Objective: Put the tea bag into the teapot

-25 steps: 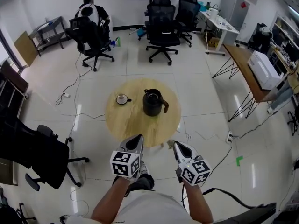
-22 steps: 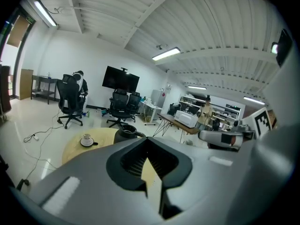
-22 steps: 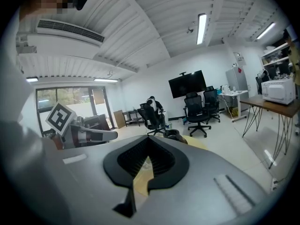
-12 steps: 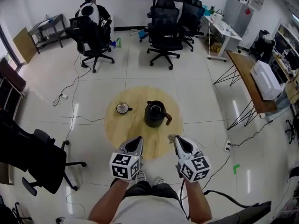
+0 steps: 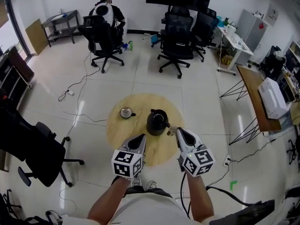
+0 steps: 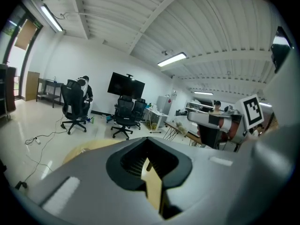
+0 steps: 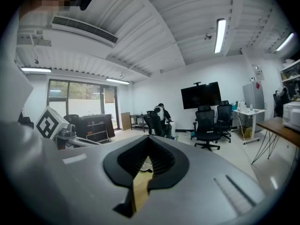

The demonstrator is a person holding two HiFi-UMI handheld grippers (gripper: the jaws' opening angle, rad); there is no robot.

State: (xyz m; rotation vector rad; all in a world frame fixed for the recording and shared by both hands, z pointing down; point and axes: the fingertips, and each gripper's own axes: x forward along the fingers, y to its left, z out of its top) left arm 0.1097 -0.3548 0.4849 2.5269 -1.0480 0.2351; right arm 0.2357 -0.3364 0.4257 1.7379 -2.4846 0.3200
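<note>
A black teapot (image 5: 157,122) with its lid on and a brown handle stands near the middle of a round wooden table (image 5: 123,134). I cannot pick out the tea bag for certain in any view. My left gripper (image 5: 140,138) hovers over the table's near part, jaws together, nothing seen between them. My right gripper (image 5: 178,132) is just right of the teapot's handle, also shut, with a small pale bit at its tip that I cannot identify. In both gripper views (image 6: 149,159) (image 7: 146,161) only a thin slit shows between the jaws.
A white cup on a saucer (image 5: 125,112) sits left of the teapot. Office chairs (image 5: 177,45) and a seated person (image 5: 107,13) are far behind. A black chair (image 5: 33,149) stands at the left, cables lie on the floor, and a desk (image 5: 255,95) is at the right.
The table and teapot have drifted lower in the head view, closer to my grippers. The right gripper's tip now sits beside the teapot's handle. Both grippers stay shut.
</note>
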